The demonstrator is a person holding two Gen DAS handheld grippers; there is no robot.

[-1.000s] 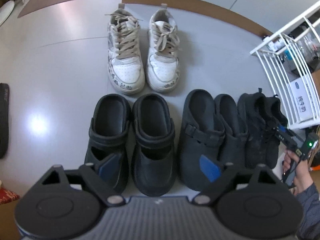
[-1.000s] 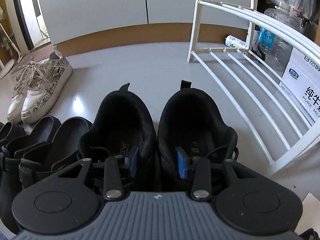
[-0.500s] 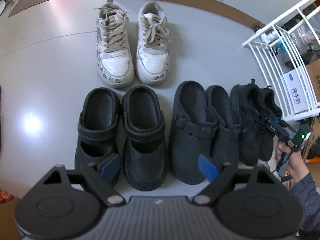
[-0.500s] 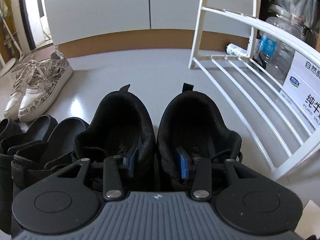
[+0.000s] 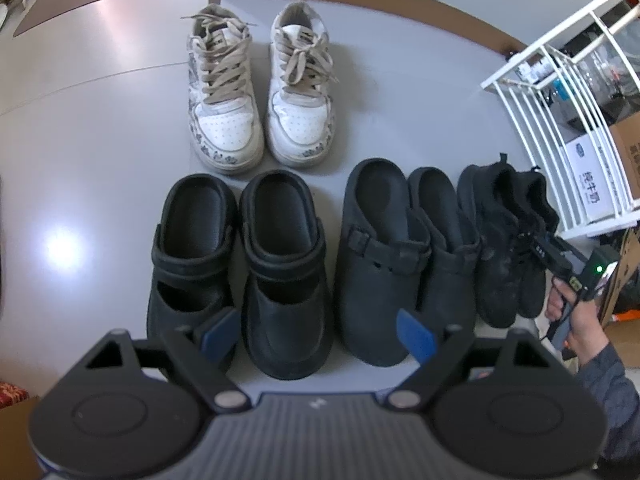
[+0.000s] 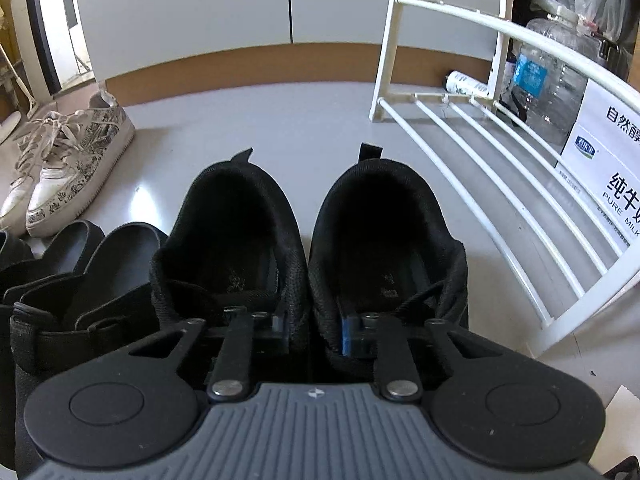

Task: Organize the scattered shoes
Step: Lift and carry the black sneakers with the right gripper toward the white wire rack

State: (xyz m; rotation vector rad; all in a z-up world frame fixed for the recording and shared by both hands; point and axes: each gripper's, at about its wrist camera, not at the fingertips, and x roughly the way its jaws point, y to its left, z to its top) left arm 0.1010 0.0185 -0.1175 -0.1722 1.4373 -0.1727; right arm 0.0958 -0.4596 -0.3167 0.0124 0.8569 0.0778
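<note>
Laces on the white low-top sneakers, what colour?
Beige-tan laces on the white low-top sneakers; clearest in the left wrist view.

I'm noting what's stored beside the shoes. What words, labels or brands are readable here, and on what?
"PURE MILK" (the K partly cut off), on the white carton behind the white rack.
"纯牛", large, on the same carton; its last character is cut off.
"自然醇", the carton's top line, also cut off.
Carton's blue oval logo: too small to read.
Water bottle, blue label: blurred.
Small white tube: unreadable.
Shoe insole prints: too dark to read.
</note>
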